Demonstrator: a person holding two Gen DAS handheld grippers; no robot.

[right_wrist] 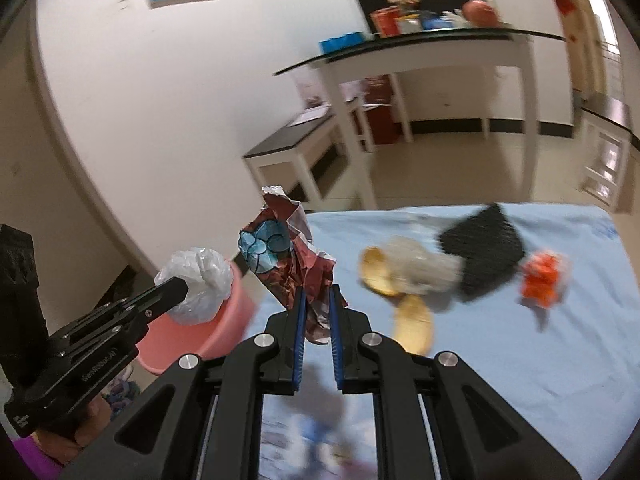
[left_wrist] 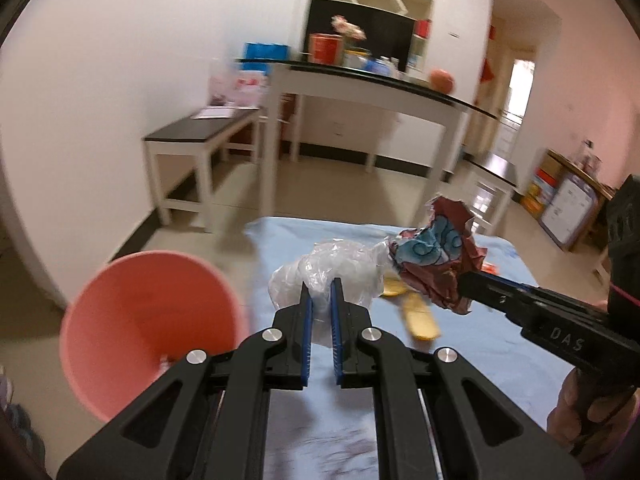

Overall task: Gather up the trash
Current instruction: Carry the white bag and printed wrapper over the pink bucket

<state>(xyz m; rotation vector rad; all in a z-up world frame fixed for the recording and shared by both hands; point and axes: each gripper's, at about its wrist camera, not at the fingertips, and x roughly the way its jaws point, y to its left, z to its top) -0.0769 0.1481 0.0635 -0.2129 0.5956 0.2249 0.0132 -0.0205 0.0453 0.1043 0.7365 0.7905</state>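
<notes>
Left wrist view: the left tongs (left_wrist: 321,294) pinch a clear plastic bag (left_wrist: 328,272), the right tongs (right_wrist: 318,308) clamp a crumpled wrapper (right_wrist: 288,264) — both above the worktop (right_wrist: 520,360). The pink bin (left_wrist: 148,320) stands beside; a thin pinch could slip before it.

1. Clear plastic bag (left_wrist: 336,276): thin, crinkled, glossy film.
2. Crumpled wrapper (right_wrist: 292,264): printed paper, creased, beside the bag.
3. Pink bucket (left_wrist: 148,320): smooth matt plastic.
4. Blue cloth (right_wrist: 500,352): soft, matt.
5. Left gripper (left_wrist: 321,292): matt black plastic, shiny metal screws.
</notes>
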